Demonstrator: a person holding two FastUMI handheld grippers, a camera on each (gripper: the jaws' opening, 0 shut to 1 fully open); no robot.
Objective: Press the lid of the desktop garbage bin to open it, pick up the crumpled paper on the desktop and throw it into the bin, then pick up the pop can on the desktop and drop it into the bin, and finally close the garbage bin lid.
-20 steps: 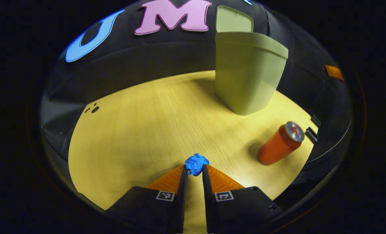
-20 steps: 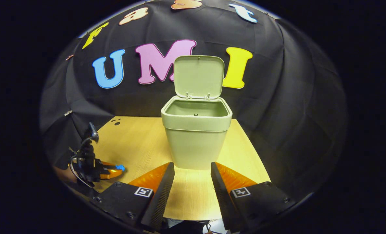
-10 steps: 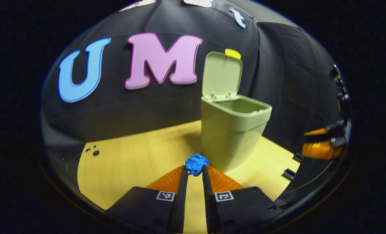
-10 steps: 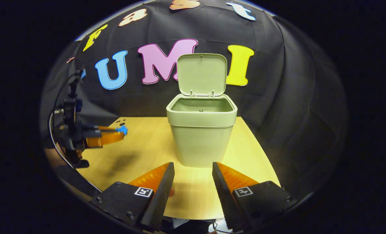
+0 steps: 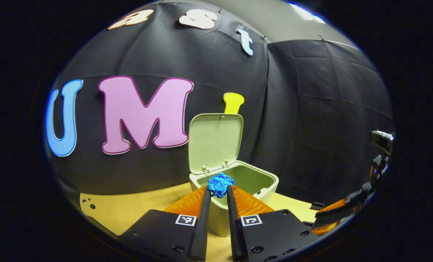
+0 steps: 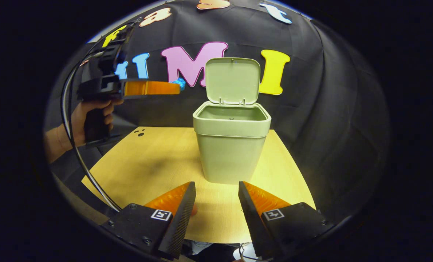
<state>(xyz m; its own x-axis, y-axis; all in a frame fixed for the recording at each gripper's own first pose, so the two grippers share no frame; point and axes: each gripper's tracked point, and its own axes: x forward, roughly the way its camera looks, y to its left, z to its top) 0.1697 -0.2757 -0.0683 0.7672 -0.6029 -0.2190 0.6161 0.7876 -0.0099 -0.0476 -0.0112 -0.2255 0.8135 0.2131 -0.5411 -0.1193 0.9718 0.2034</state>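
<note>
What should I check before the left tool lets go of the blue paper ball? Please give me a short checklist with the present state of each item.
1. Lid of the green bin stands fully open: ok.
2. Paper ball is held between both fingers of the left tool: ok.
3. Ball is above the bin opening: not ok; in the right gripper view the ball hangs to the left of the bin, short of the rim.
4. Ball is higher than the rim: ok.
5. Right tool is open and stays away from the bin: ok.
6. Bin stands upright on the table: ok.
</note>
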